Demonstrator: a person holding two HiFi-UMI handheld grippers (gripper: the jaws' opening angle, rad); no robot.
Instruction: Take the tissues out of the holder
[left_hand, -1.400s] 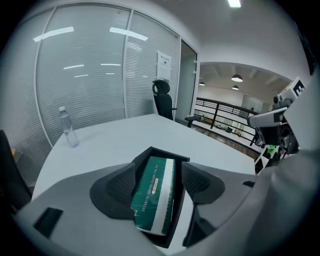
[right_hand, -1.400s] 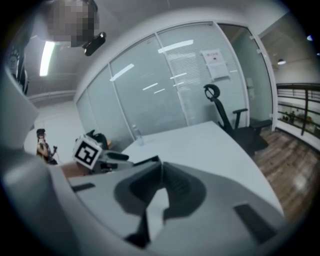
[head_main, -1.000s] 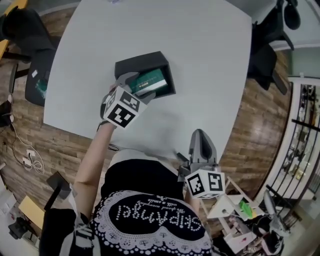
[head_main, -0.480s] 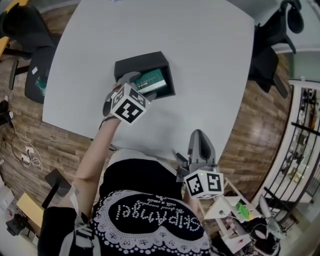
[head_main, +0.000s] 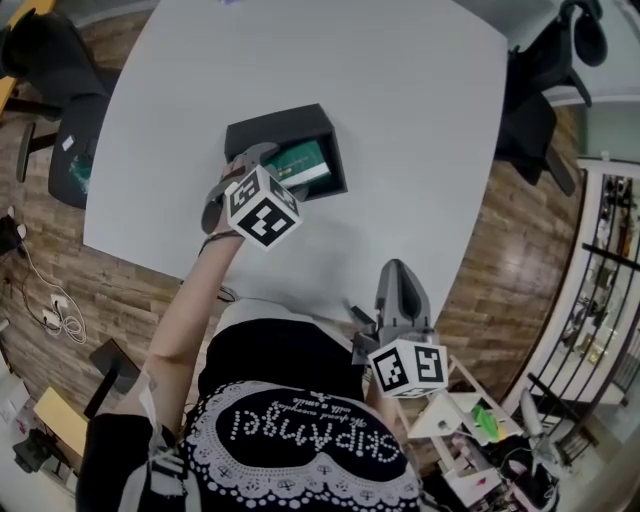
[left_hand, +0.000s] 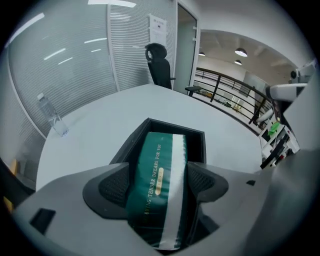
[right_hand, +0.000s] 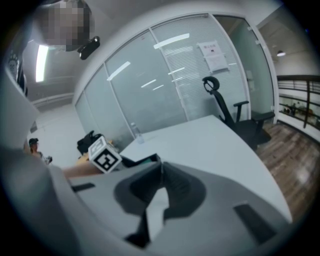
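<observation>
Tissues (left_hand: 160, 165) (a green pack) lie in the black holder (left_hand: 197, 137) on our pale grey surface (left_hand: 100, 130), clamped by our left gripper's (left_hand: 159, 186) fingers (left_hand: 112, 186); our right gripper's (right_hand: 161, 172) fingers are pressed together; wooden floor (head_main: 530, 280) all around.

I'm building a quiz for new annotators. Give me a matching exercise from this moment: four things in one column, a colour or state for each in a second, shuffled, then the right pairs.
1 left claw
2 right claw
3 holder
4 tissue pack

A green with a white stripe
B shut, with nothing in it
C black, open at the top
D shut on the tissue pack

Pairs: 1-D, 2-B, 3-C, 4-A
</observation>
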